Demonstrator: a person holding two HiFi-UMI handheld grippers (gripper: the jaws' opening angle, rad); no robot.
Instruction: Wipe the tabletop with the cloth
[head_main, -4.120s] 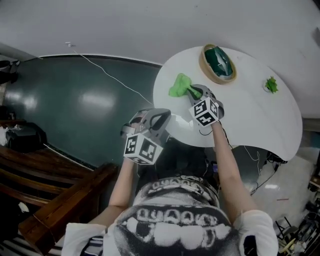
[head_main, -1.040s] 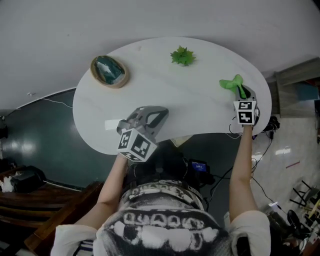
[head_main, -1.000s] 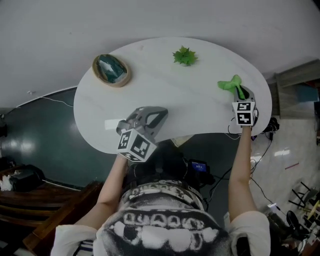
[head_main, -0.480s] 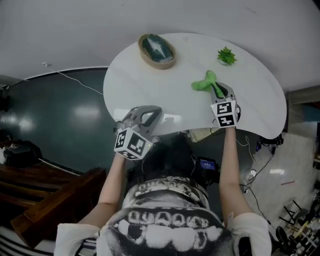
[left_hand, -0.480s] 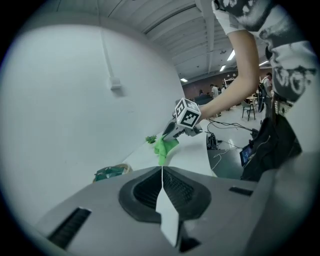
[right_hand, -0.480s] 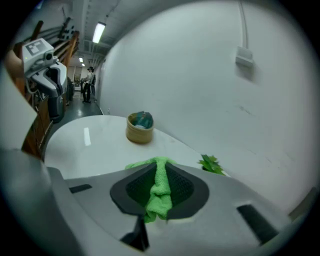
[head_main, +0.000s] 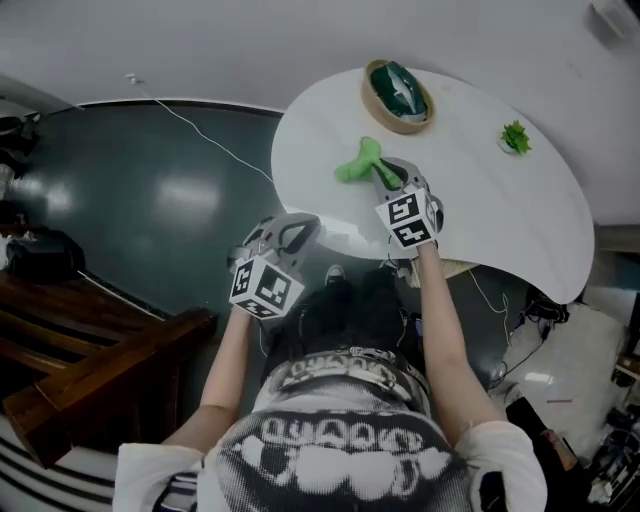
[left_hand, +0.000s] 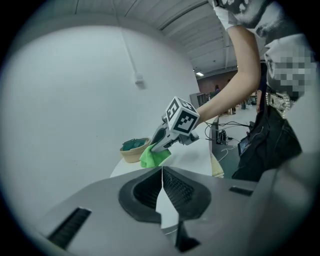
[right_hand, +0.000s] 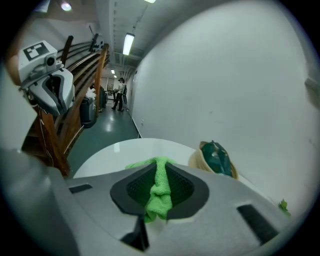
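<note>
While the right tool (head_main: 386, 180) clamps one end of the green cloth (head_main: 357, 166), the rest lies on the white bench (head_main: 490, 205), near the bowl (head_main: 398, 87). Left tool (left_hand: 161, 191): jaws together, nothing between, held near the bench edge.

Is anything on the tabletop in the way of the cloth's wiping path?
Right gripper grips the cloth on the tabletop. A bowl stands just beyond it at the far edge, a small green plant farther right; otherwise nothing visible blocks.
</note>
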